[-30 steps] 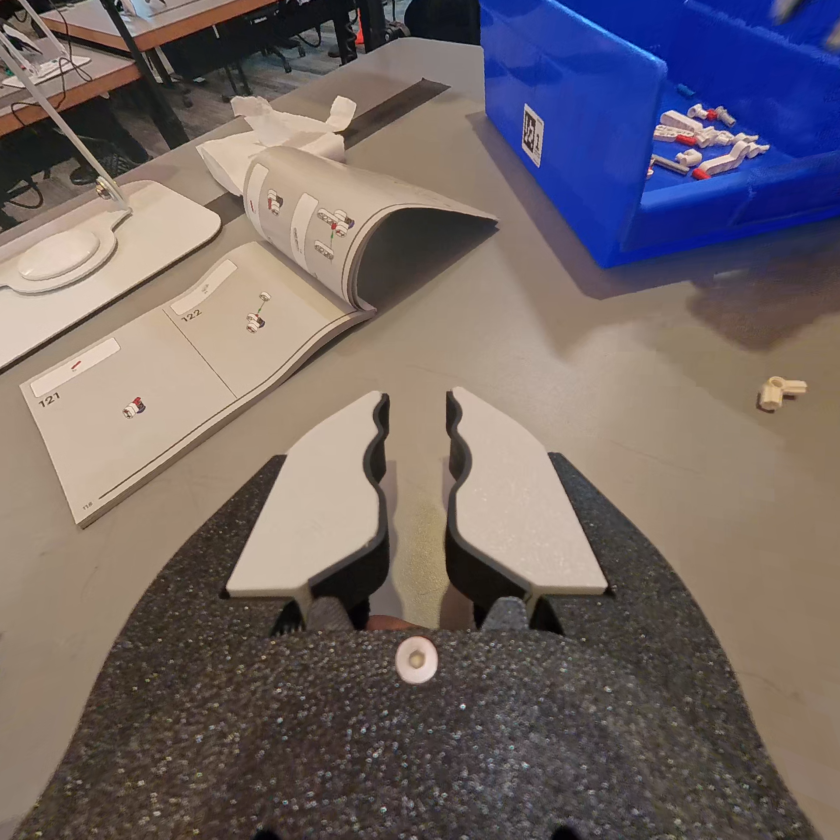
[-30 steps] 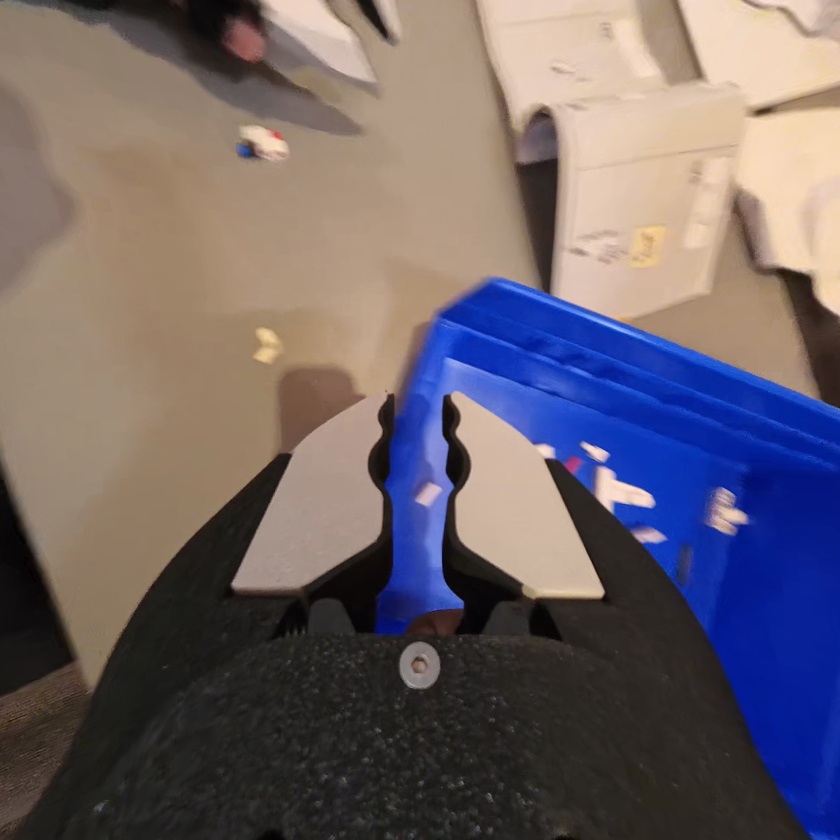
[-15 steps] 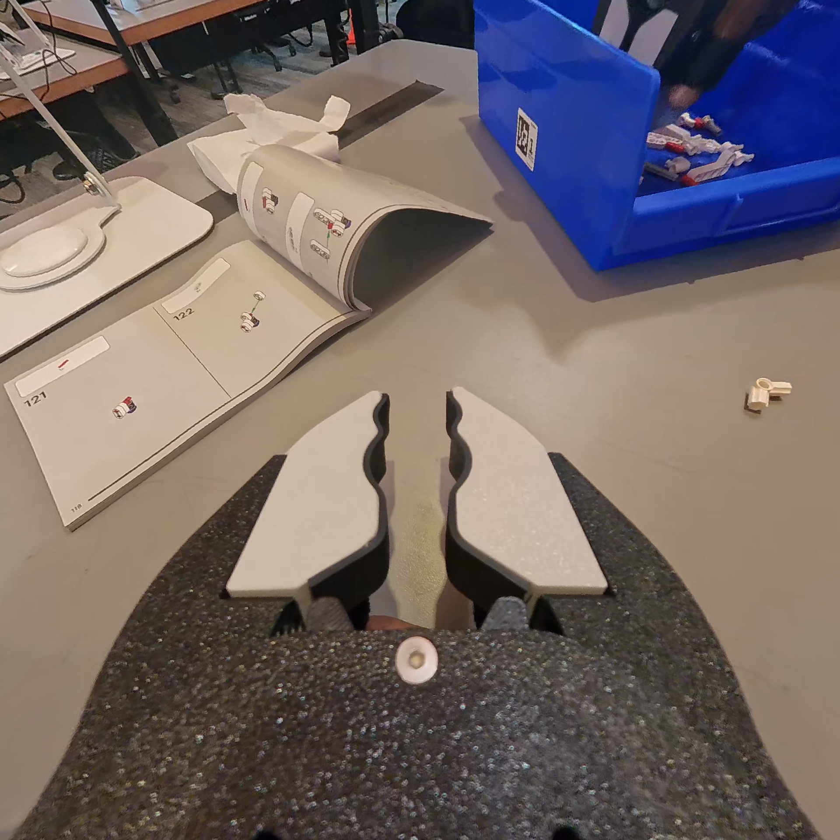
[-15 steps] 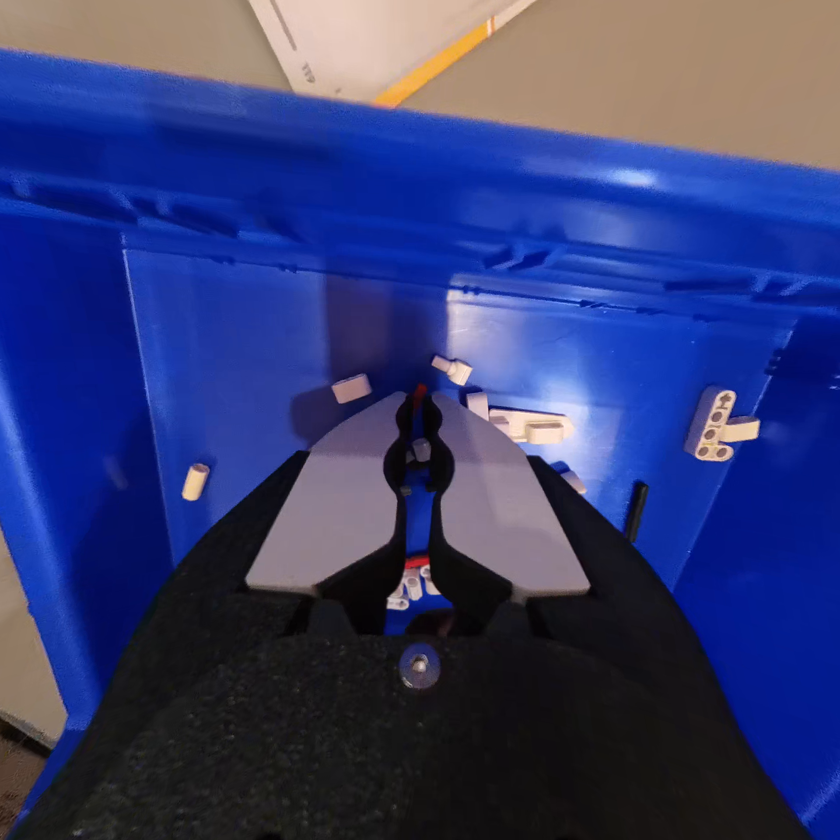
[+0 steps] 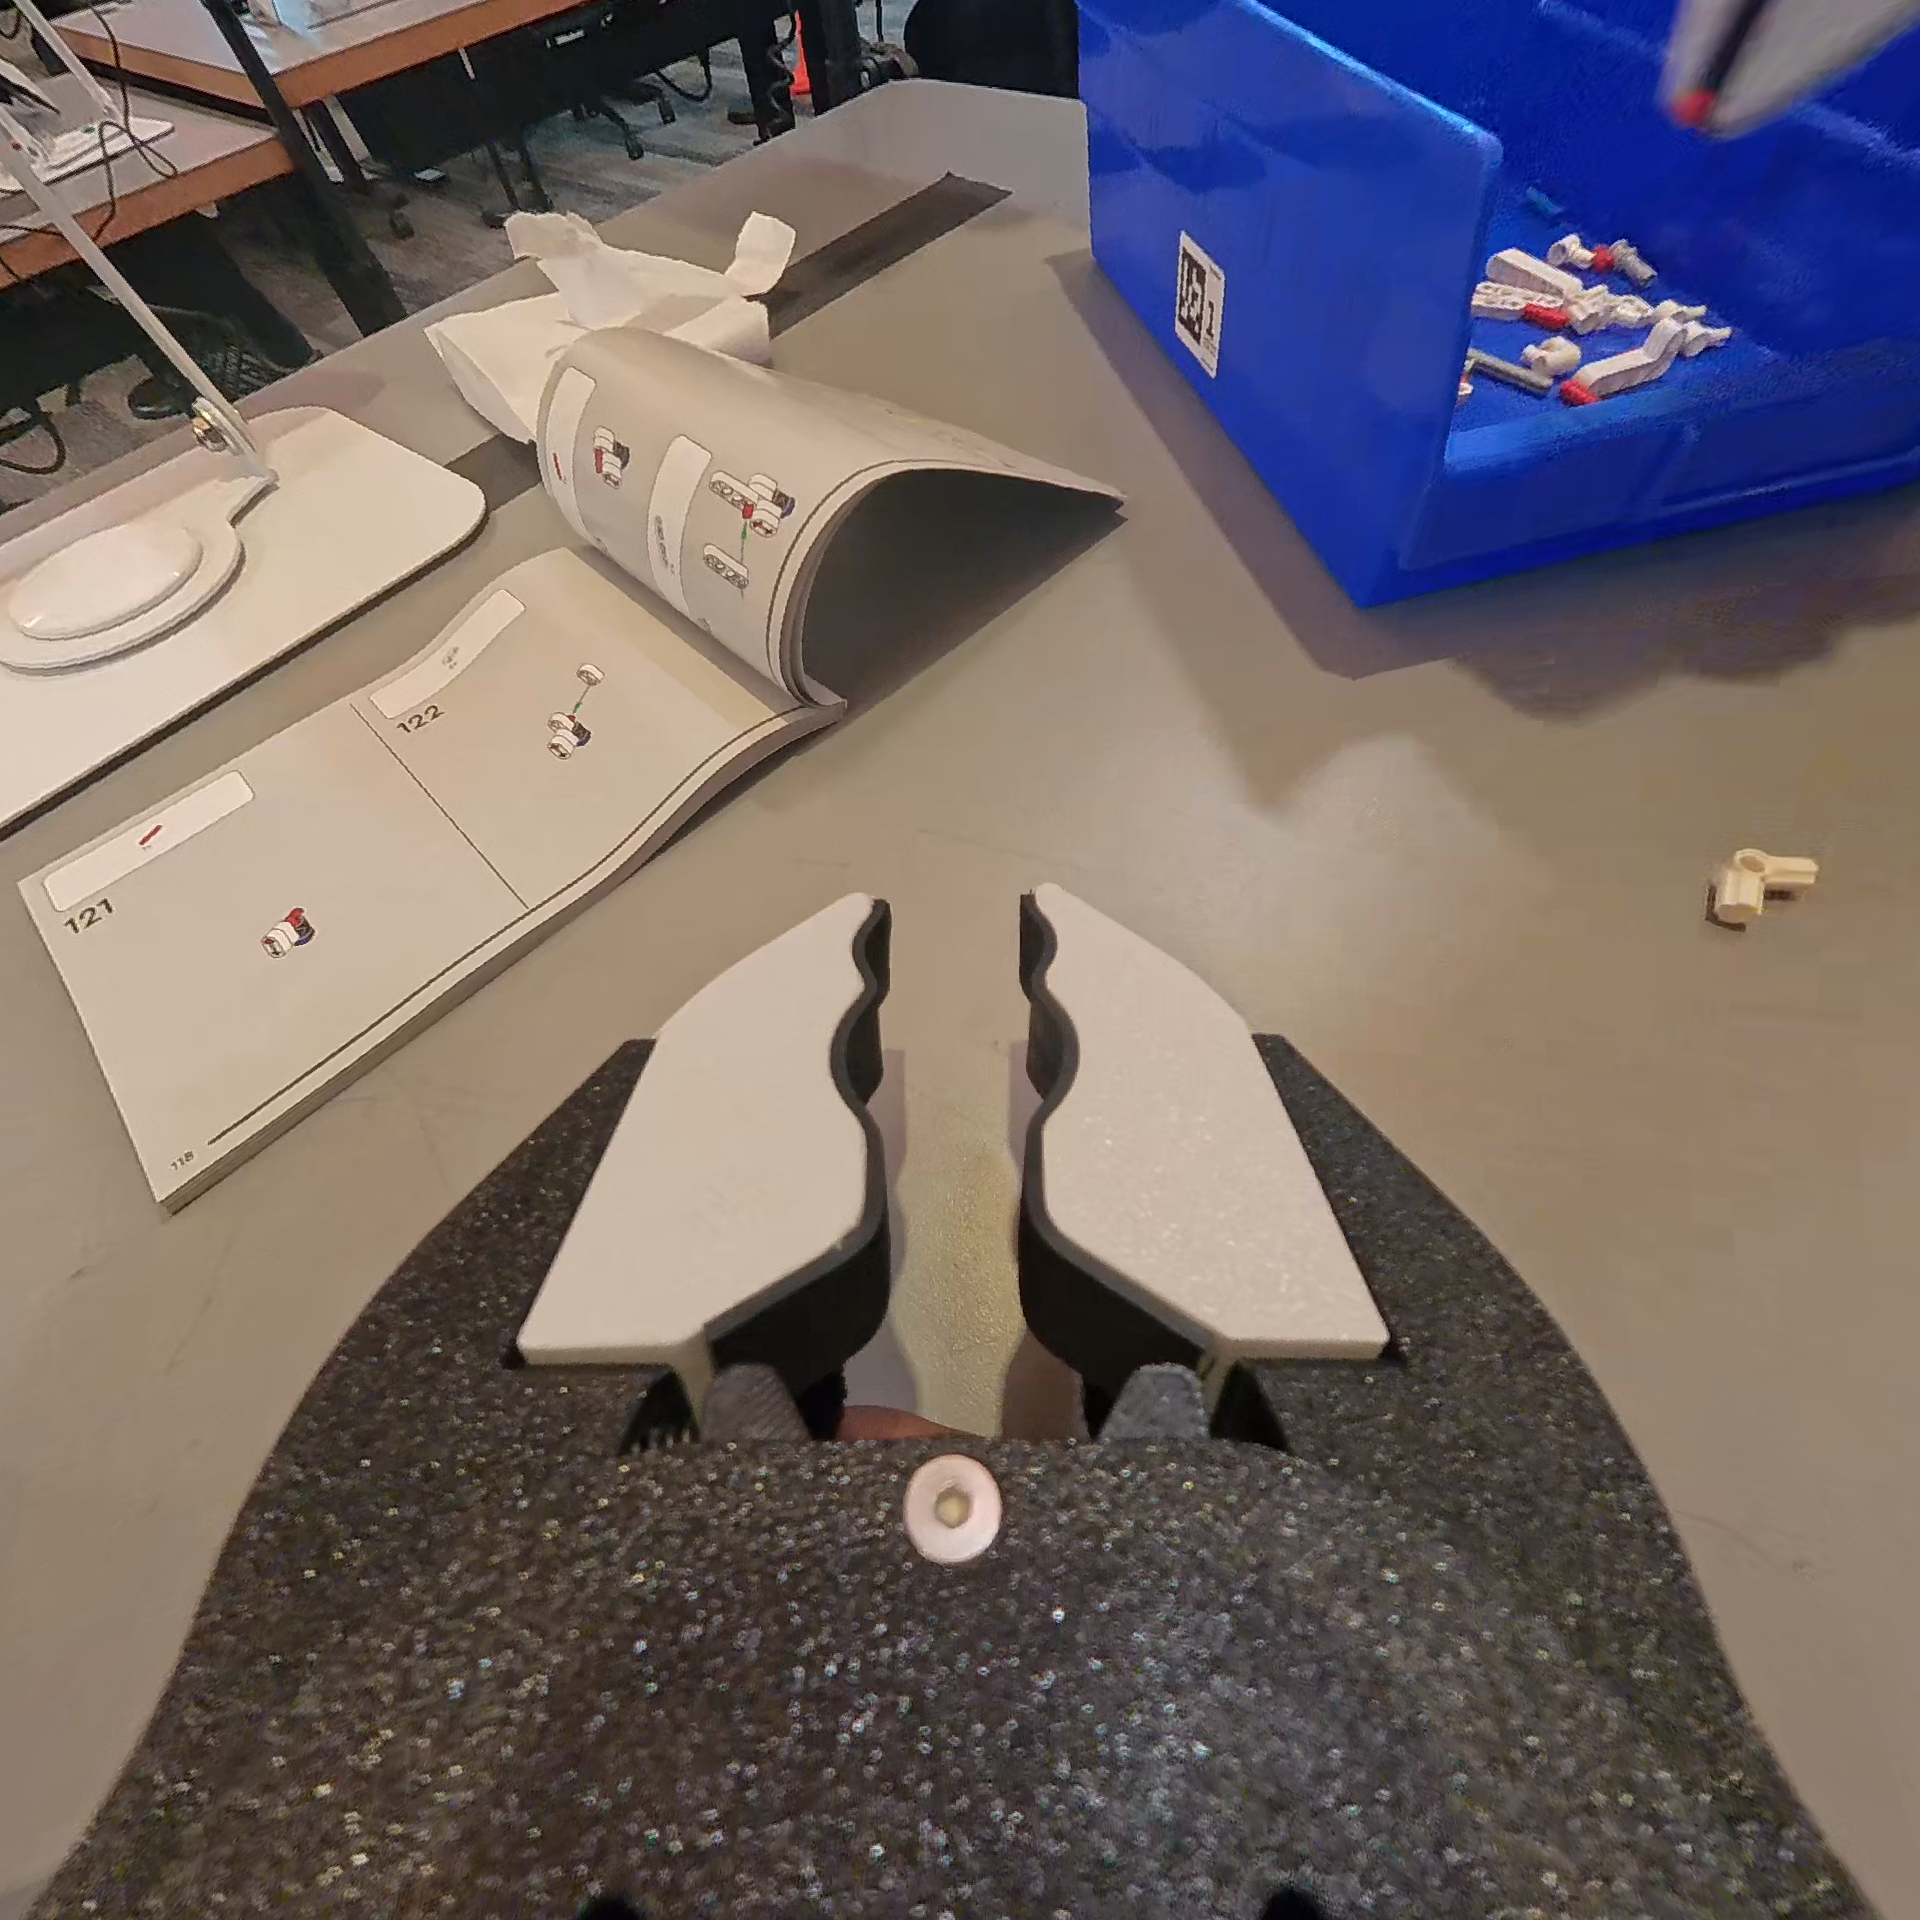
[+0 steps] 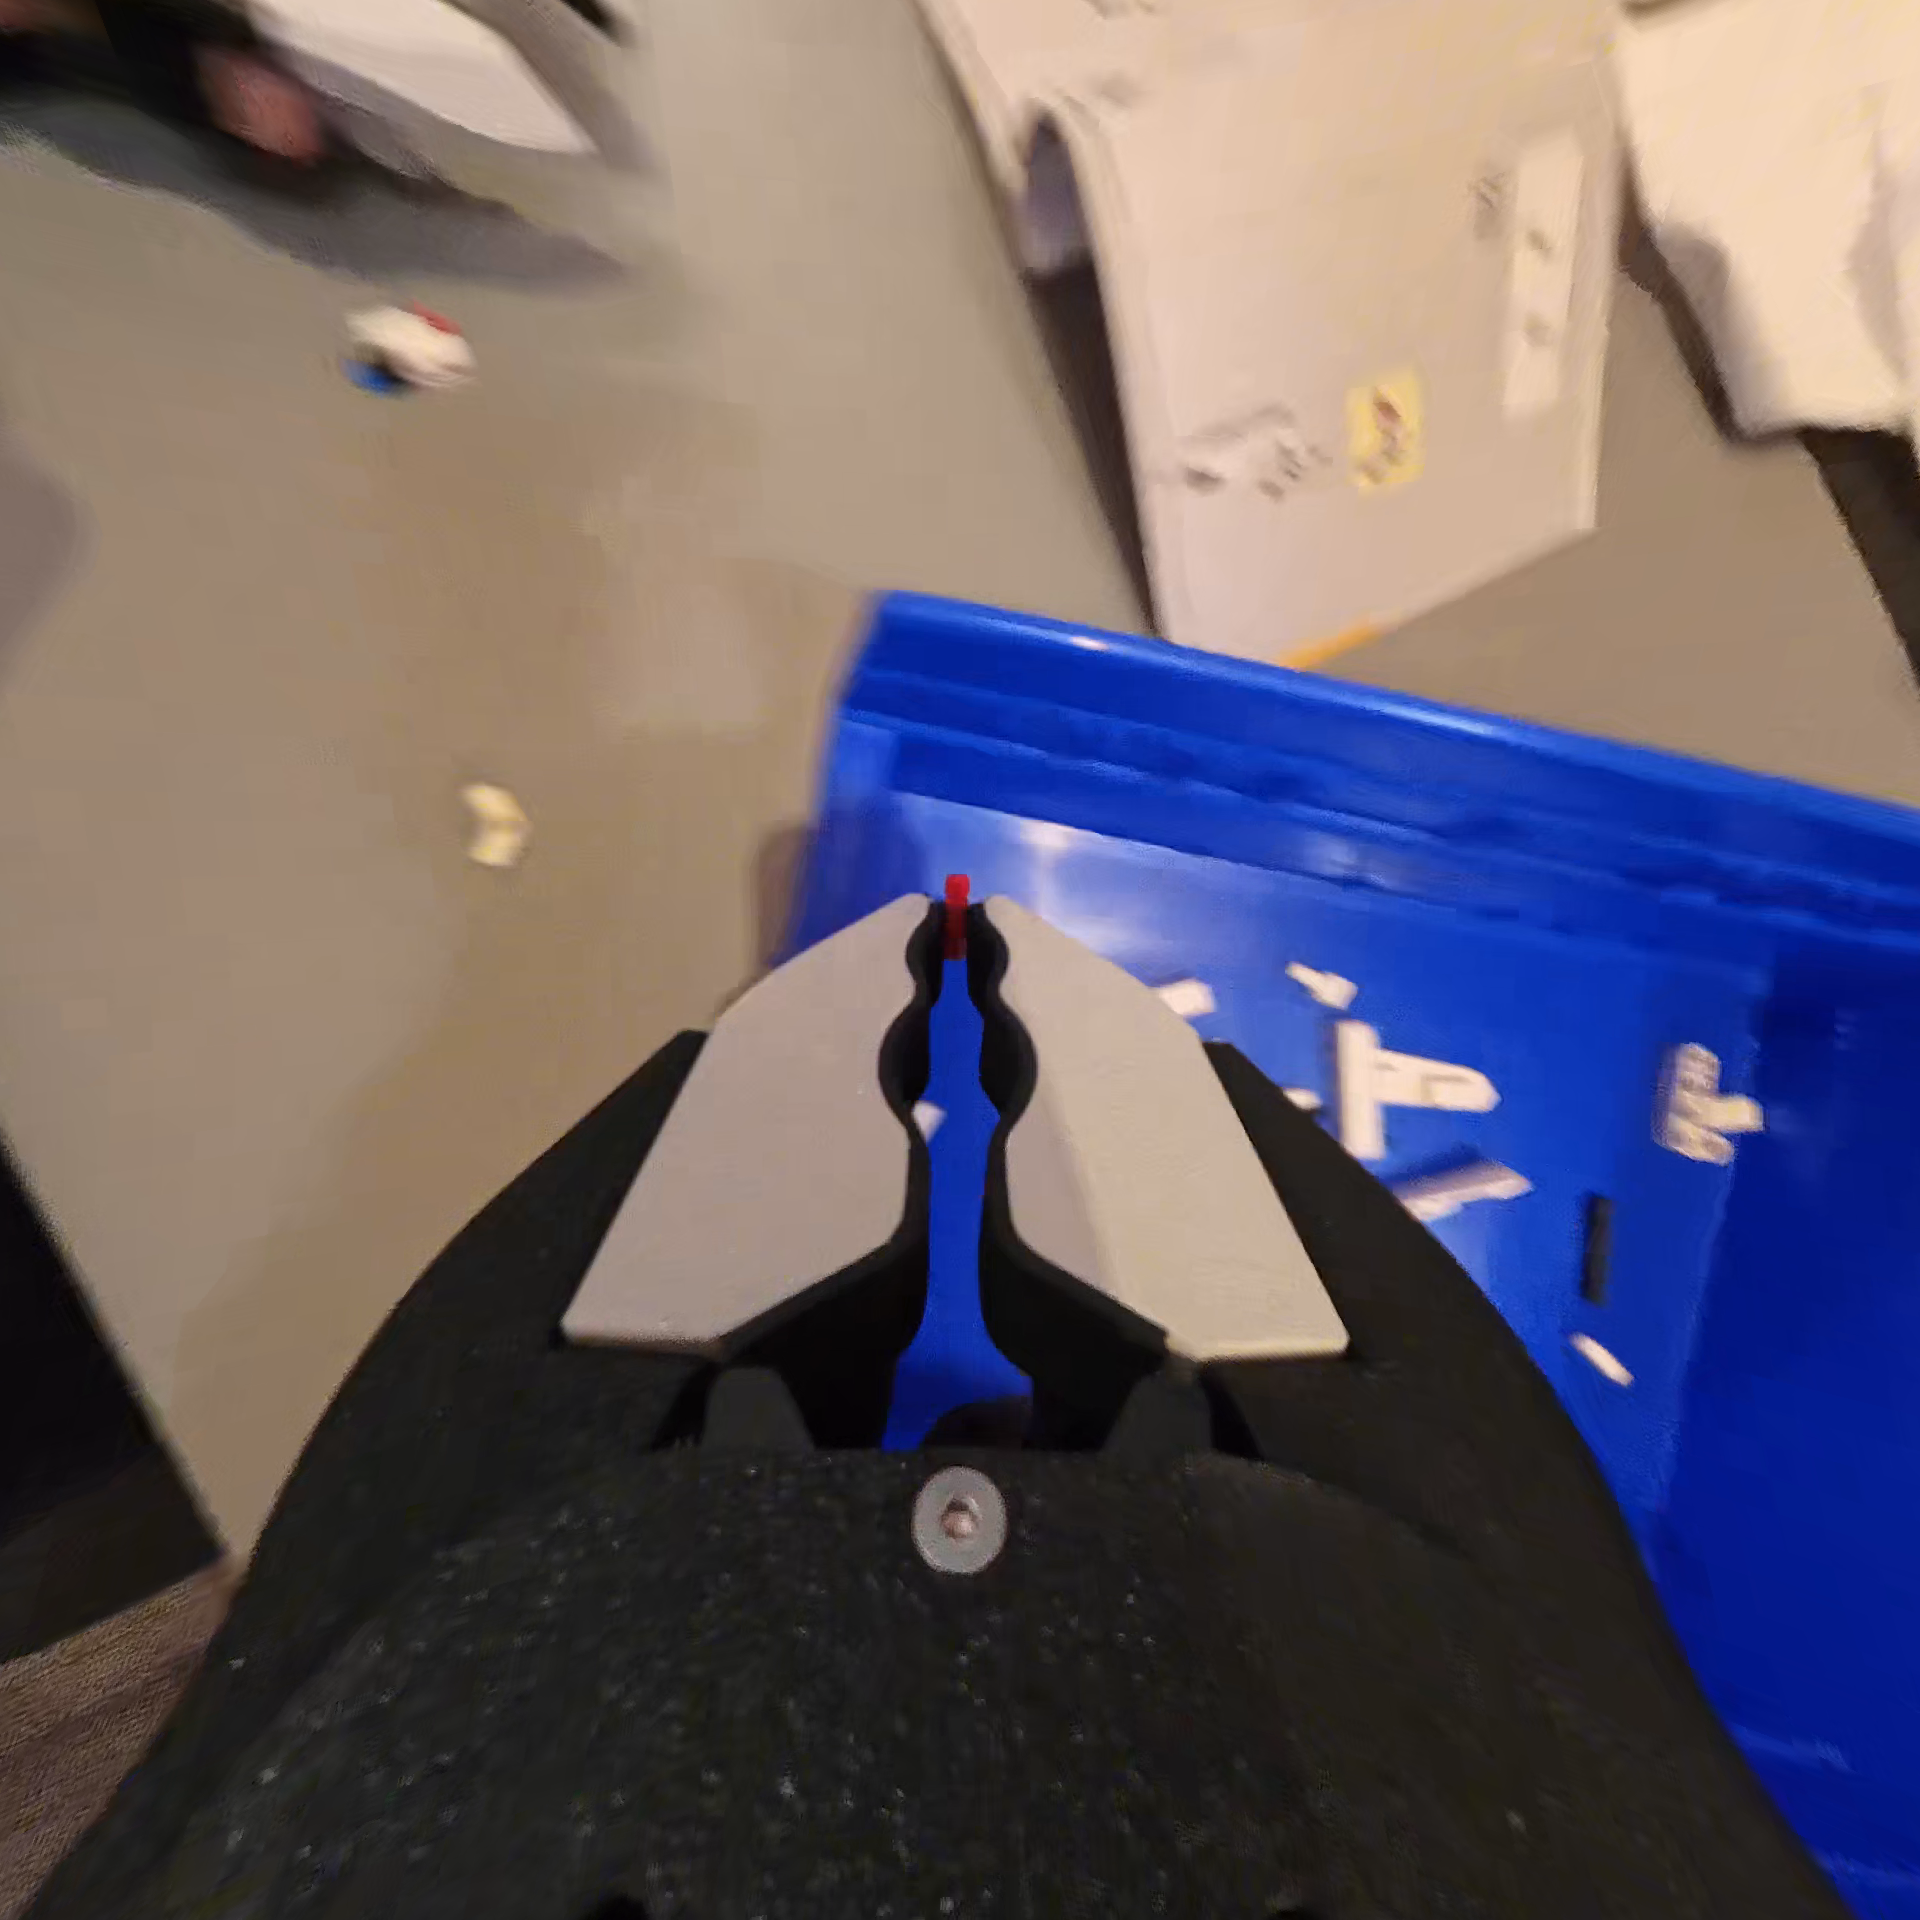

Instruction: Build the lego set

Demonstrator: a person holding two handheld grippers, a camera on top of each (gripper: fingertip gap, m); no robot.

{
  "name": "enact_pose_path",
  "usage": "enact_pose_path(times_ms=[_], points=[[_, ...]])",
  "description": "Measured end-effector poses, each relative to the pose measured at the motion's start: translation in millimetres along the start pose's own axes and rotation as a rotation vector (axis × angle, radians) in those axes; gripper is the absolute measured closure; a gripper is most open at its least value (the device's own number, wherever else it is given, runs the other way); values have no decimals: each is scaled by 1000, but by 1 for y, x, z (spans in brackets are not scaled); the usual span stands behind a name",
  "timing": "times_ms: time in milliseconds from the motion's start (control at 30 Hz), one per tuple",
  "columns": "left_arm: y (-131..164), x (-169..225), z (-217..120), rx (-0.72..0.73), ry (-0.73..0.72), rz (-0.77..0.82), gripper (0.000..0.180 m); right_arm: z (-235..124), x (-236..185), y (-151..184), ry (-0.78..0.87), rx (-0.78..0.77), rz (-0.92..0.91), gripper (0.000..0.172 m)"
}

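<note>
Red pin [image 6: 956, 914] pinched at right gripper [image 6: 957, 912] tips above blue bin [image 6: 1351, 748]; keep squeeze steady; left gripper [image 5: 954, 909] part-open, empty.

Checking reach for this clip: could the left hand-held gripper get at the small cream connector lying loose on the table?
Probably yes. The left hand-held gripper is open and empty, and only bare table lies between it and the cream connector off to its right.

Office workspace: desks [image 5: 260, 62], rolling chairs [image 5: 623, 104]
</note>
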State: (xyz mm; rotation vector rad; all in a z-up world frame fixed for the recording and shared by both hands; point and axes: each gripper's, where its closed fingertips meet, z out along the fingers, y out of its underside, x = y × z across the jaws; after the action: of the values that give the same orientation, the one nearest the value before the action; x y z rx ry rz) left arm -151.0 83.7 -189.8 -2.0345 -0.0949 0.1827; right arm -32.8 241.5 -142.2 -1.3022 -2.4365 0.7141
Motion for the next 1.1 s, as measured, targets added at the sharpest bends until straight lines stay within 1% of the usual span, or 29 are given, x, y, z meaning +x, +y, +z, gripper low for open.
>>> enact_pose_path(times_ms=[67,167,233,300,333,400,433,533,600,667,733,800,933,1100], points=[[0,0,0,1,-1,4,157,7,-41,1,-56,0,-39,168],[0,1,0,0,-5,13,157,40,-83,27,-88,-103,-96,168],[1,1,0,-4,-8,21,157,61,-98,44,-89,-157,-115,168],[1,2,0,-4,-14,31,157,74,-102,55,-58,-192,-136,166],[1,2,0,-7,-16,35,157,74,-104,51,-56,-162,-133,167],[1,2,1,-10,-19,42,157,73,-105,54,-72,-197,-116,158],[1,2,0,-9,-20,44,157,69,-102,51,-61,-189,-123,154],[1,3,1,-10,-23,47,157,38,-77,29,-18,-116,-136,152],[1,3,1,-11,-23,51,157,13,-42,17,56,-74,-194,153],[1,4,1,-14,-23,60,157,-1,4,24,140,-116,-260,153],[2,4,1,-16,-25,68,157,3,43,42,175,-201,-302,153],[2,4,1,-15,-26,69,157,16,65,61,143,-290,-307,153],[1,3,1,-13,-19,48,157,36,79,91,89,-429,-385,153],[2,3,1,-16,-3,26,157,43,84,98,89,-438,-377,155]])
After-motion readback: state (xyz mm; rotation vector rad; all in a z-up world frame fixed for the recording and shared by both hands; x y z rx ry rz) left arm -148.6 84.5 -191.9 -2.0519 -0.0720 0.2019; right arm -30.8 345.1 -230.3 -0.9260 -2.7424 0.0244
